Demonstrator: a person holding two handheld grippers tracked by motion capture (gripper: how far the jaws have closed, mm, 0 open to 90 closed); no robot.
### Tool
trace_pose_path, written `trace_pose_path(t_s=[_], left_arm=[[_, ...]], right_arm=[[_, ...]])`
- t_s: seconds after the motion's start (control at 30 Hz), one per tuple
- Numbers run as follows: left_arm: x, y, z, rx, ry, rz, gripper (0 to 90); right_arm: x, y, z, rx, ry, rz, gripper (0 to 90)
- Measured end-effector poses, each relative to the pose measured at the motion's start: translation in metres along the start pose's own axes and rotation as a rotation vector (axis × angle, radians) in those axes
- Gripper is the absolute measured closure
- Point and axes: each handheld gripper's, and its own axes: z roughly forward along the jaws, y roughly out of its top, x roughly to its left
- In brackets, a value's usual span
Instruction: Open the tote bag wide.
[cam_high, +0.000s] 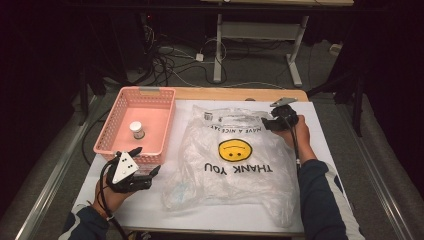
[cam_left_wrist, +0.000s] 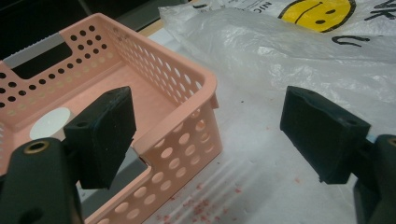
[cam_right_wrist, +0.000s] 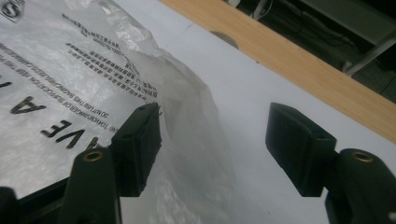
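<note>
A clear plastic bag (cam_high: 235, 160) printed with a yellow smiley and "THANK YOU" lies flat on the white table cover. My right gripper (cam_high: 266, 122) is at the bag's far right corner. In the right gripper view its jaws (cam_right_wrist: 215, 144) stand open, and a raised fold of the bag (cam_right_wrist: 187, 102) lies between them, close to the left pad. A pink perforated basket (cam_high: 107, 127) holds a small white-capped bottle (cam_high: 137, 130). My left gripper (cam_high: 148, 160) is open and empty at the basket's near right corner (cam_left_wrist: 187, 140), beside the bag (cam_left_wrist: 289, 51). The bottle's cap (cam_left_wrist: 49, 122) peeks out behind the left jaw.
A bare wooden strip of table (cam_high: 235, 93) runs along the far edge, beyond the white cover (cam_high: 150, 205). A small grey item (cam_high: 208, 116) lies at the bag's far edge. Cables and another desk's legs (cam_high: 218, 50) are on the floor behind. Red specks (cam_left_wrist: 201, 205) dot the cover.
</note>
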Motion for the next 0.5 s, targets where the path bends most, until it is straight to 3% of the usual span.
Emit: trace_pose_path(t_s=[0.07,0.1,0.13,0.23,0.27,0.37,0.4,0.5], left_arm=[[0.000,0.000,0.001,-0.001,-0.006,0.000,18.0],[0.001,0.000,0.001,0.001,-0.008,0.003,18.0],[0.001,-0.001,0.002,0.001,-0.011,0.004,18.1],[0.001,-0.001,0.003,0.003,-0.019,0.010,18.1],[0.001,-0.001,0.004,0.006,-0.028,0.004,18.1],[0.003,0.000,0.006,-0.001,-0.028,0.033,18.9],[0.004,0.001,0.009,-0.001,-0.033,0.035,18.8],[0.003,0.002,0.011,0.006,-0.036,0.045,18.8]], right_arm=[[0.002,0.003,0.005,0.021,-0.009,-0.020,42.7],[0.005,0.006,0.012,0.041,-0.020,-0.048,56.7],[0.006,0.007,0.015,0.042,-0.030,-0.042,64.9],[0.006,0.010,0.018,0.063,-0.080,-0.020,81.2],[0.003,0.010,0.018,0.064,-0.098,-0.033,83.1],[-0.007,0.007,0.015,0.061,-0.165,0.023,86.7],[-0.014,0.005,0.014,0.057,-0.184,0.017,87.2],[-0.030,-0.006,0.007,0.078,-0.227,0.130,88.4]])
